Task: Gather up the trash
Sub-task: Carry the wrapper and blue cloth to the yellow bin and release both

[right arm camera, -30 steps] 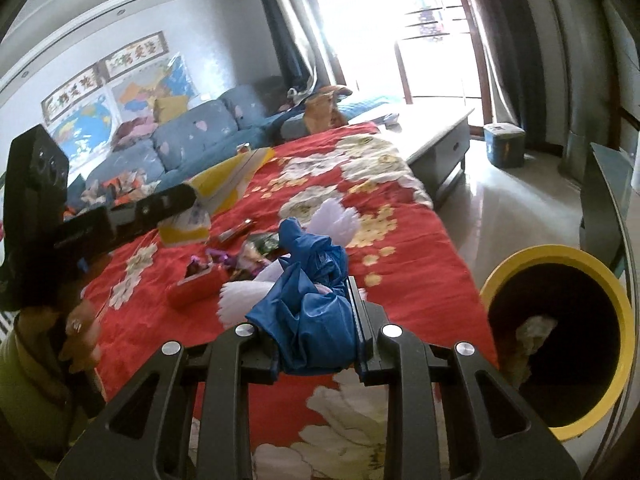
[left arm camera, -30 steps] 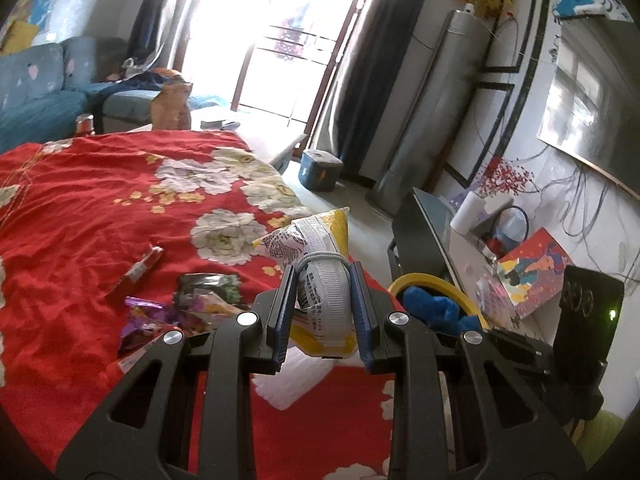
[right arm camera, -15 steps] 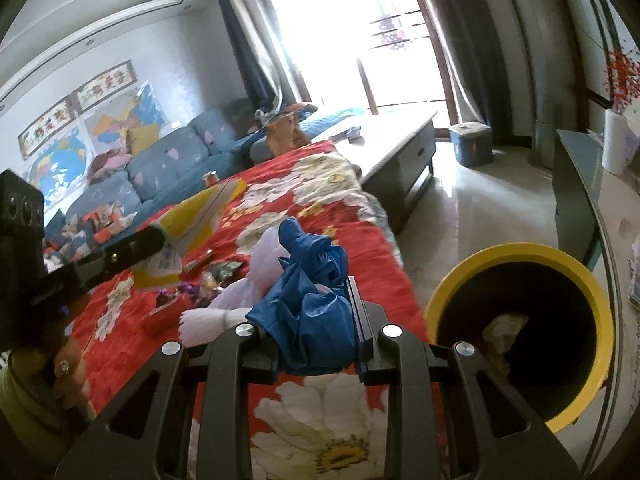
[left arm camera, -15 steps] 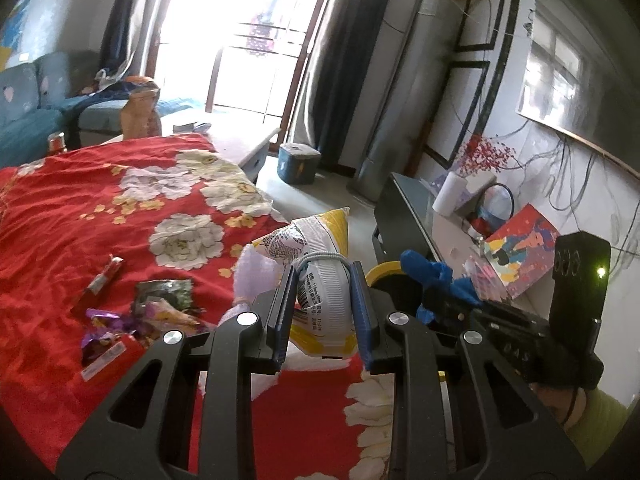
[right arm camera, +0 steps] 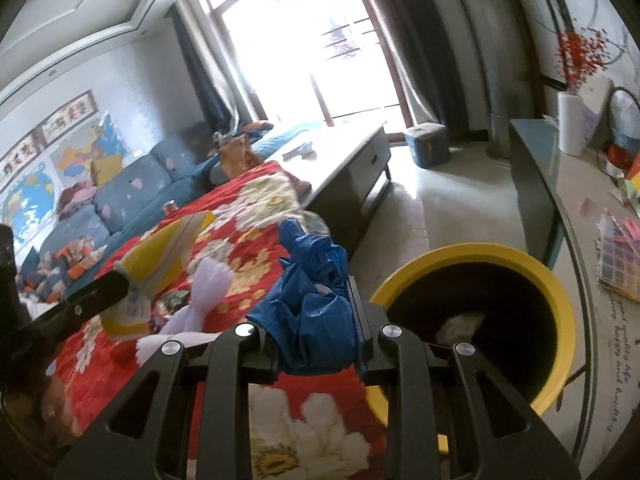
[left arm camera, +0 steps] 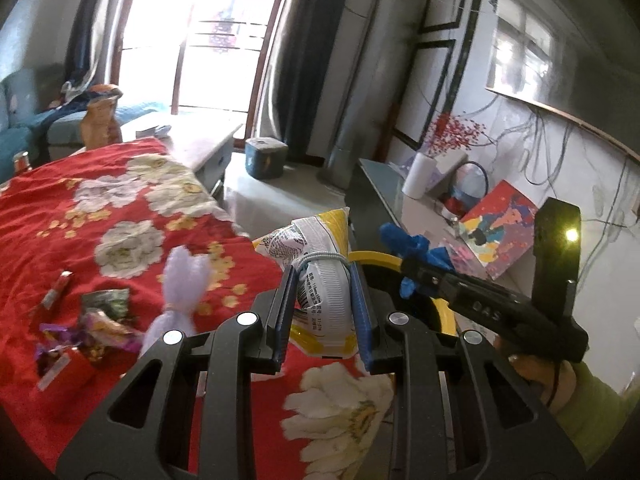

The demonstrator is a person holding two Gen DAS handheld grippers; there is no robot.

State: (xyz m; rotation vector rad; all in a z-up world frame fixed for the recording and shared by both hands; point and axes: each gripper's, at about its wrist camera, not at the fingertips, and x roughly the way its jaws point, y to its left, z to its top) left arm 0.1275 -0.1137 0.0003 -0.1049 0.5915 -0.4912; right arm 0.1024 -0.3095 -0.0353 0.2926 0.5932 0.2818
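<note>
Right wrist view: right tool grips a blue bag beside the yellow bin; left tool clamps a snack packet, hiding the bin's rim.

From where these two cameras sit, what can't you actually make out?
- Yellow bin: its floor is dark in the right wrist view; only one pale scrap shows. In the left wrist view, grippers hide most of it.
- Snack bag: print too small to read in the left wrist view.
- Blue plastic bag: lower part hidden behind the right gripper.
- Wrappers on the red cloth: blurred.
</note>
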